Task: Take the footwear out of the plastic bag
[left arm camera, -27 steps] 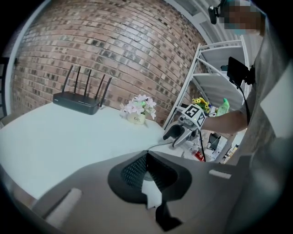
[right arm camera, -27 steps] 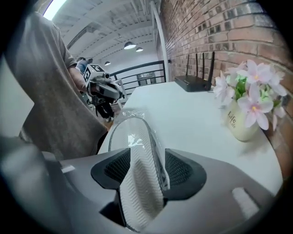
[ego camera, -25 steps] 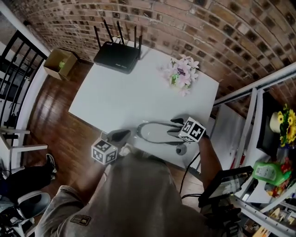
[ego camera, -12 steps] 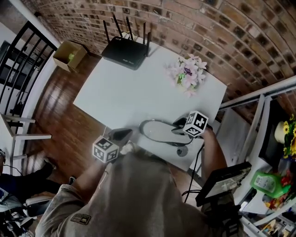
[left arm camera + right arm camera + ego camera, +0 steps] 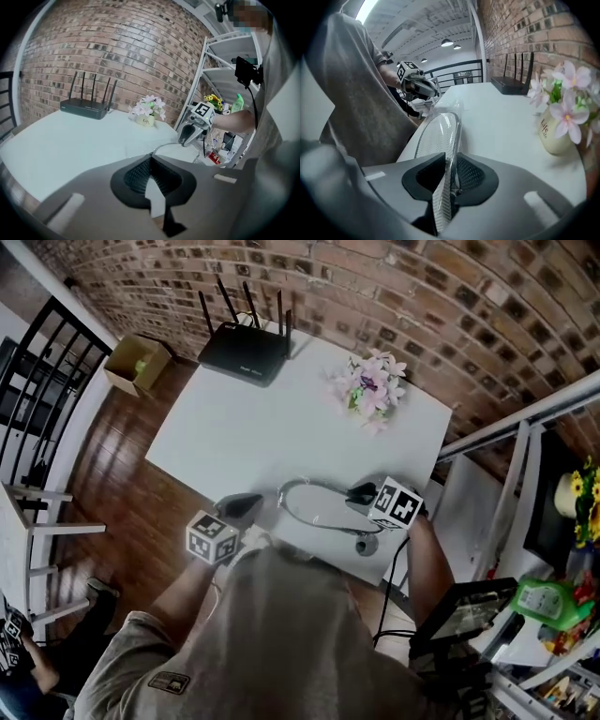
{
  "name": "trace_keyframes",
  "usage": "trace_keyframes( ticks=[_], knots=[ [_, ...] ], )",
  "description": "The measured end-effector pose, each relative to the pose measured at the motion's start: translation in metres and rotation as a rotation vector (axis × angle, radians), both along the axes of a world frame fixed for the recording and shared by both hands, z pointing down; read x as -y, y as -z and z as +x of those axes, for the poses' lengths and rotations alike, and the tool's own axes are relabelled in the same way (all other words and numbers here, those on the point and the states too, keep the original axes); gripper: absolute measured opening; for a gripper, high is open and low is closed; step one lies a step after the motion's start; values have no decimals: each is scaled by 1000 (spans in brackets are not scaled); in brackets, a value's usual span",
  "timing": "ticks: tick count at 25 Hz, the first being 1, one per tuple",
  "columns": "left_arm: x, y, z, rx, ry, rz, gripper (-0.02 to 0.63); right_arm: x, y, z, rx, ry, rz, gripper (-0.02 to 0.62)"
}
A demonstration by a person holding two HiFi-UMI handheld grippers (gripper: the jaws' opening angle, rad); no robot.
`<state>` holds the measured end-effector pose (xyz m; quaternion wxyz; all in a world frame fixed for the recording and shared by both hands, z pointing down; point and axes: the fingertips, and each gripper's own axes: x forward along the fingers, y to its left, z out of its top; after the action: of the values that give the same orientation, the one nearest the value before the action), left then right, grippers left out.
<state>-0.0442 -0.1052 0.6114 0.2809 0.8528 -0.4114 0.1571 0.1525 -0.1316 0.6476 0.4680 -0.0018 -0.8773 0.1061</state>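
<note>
At the near edge of the white desk (image 5: 281,437), we grip the slipper (image 5: 436,136) on its edge in the right tool (image 5: 449,174), whose jaws have just been closing onto the ribbed sole. Our left tool (image 5: 150,163) is clamped tight on the crumpled end of the plastic bag (image 5: 423,106), whose clear film wraps the slipper's far end. A black router (image 5: 242,351) and a pot of pink flowers (image 5: 370,385) stand by the brick wall (image 5: 422,296).

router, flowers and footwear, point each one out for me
router (image 5: 240,352), head view, middle of its black body
flowers (image 5: 370,387), head view, the pink blooms
footwear (image 5: 438,133), right gripper view, its ribbed sole
</note>
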Motion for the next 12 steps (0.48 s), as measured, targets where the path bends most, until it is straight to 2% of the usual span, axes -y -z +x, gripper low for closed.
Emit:
trace_keyframes(
  ticks=[3, 7, 10, 12],
  knots=[
    [10, -2, -8, 14, -5, 5, 2, -1, 16, -7, 4, -20, 126, 83],
    [15, -13, -14, 45, -57, -12, 2, -3, 36, -19, -5, -34, 338, 58],
    [23, -19, -13, 57, -132, -12, 3, -6, 45, -26, -30, -41, 475, 49],
    [23, -23, -9, 64, -206, -13, 3, -10, 50, -32, -38, -48, 532, 46]
  ],
)
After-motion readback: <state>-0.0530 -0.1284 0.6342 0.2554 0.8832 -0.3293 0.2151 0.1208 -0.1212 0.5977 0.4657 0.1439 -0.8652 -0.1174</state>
